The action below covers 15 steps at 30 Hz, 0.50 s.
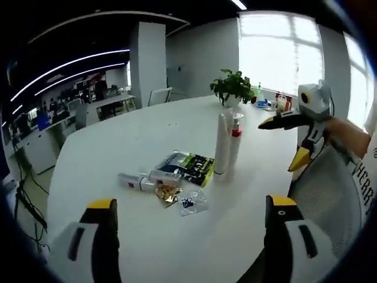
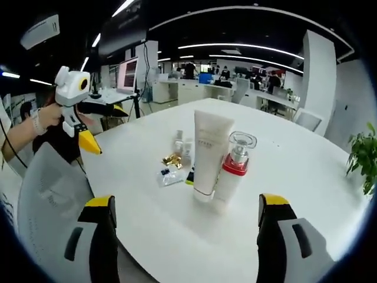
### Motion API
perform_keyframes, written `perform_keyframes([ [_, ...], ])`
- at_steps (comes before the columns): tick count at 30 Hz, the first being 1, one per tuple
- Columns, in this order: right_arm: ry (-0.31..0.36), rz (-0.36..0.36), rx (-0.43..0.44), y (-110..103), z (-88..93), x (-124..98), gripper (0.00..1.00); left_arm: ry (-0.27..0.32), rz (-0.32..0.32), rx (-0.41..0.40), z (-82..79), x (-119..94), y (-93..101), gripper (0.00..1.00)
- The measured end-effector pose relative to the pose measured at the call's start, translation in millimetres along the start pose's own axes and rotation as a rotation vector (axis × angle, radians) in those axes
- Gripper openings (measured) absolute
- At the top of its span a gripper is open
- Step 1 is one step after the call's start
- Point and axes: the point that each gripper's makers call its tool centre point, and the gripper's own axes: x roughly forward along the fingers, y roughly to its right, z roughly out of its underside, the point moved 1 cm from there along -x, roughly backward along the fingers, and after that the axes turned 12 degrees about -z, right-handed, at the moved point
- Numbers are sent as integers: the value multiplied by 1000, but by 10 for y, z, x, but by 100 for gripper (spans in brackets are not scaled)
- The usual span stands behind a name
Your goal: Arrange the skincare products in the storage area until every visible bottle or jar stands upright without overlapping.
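On the white table a tall white tube stands upright, touching a clear-capped bottle with a red band. A small white bottle lies on its side beside a green-and-black packet. A gold sachet and a clear sachet lie flat nearby. My left gripper is open, held off the table's edge. My right gripper is open too, short of the tube and bottle.
A potted plant stands at the table's far side with small items beside it. A grey mesh chair sits at the table edge below the grippers. A person's hand holds the left gripper. Office desks fill the background.
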Motion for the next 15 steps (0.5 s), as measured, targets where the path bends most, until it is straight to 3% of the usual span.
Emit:
perform_keyframes([
  [4, 15, -4, -5, 14, -33, -16, 100, 2, 6, 84, -80, 122, -39, 98],
  [6, 20, 0, -3, 31, -43, -23, 100, -31, 15, 124, -55, 147, -30, 96],
  [10, 27, 5, -1, 43, -40, -32, 100, -26, 35, 180, -71, 229, -43, 92],
  [15, 22, 9, 2, 80, 22, 6, 100, -55, 80, 331, -13, 390, -72, 88],
])
